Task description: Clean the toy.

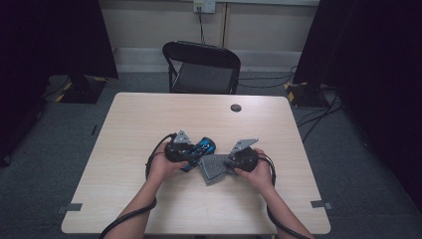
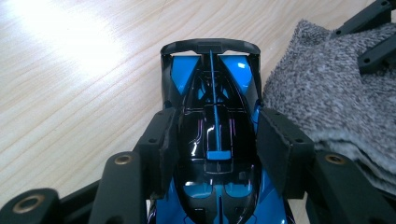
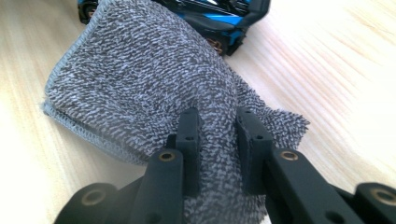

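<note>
Pale wood table [image 1: 149,209]: our left gripper [image 2: 217,140] clamps the car [image 2: 212,93] mid-table; our right gripper [image 3: 218,135] pinches the cloth [image 3: 140,79] beside it, seemingly touching. We should wipe lightly, keeping the car pinned against sliding.

Each hand-held gripper [image 1: 191,158] is black – brass-coloured rivets at the jaw joints, small screws in the pads, a grey three-cornered plate on top, a black cable trailing.
</note>
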{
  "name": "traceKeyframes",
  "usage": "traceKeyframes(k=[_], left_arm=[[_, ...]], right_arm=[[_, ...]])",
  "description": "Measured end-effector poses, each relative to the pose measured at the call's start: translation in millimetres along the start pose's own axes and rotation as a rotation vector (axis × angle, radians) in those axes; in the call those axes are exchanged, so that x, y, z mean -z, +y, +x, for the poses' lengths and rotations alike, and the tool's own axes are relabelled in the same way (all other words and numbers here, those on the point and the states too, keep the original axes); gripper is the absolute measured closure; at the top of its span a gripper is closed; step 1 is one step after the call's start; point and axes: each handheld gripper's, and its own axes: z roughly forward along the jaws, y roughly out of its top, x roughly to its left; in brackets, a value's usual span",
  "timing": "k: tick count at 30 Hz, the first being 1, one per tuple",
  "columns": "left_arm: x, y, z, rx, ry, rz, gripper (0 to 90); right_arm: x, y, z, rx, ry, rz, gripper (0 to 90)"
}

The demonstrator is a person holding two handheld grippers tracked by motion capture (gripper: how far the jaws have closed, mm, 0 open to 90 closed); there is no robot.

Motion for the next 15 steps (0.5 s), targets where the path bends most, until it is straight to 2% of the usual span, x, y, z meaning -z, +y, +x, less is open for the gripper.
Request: traceKeyframes(k=[15], left_arm=[[0.1,0.2,0.1,-0.001,-0.001,0.002,48.8]], right_arm=[[6.9,-8.1,-13.8,-0.057,-0.051,-0.002,73.6]])
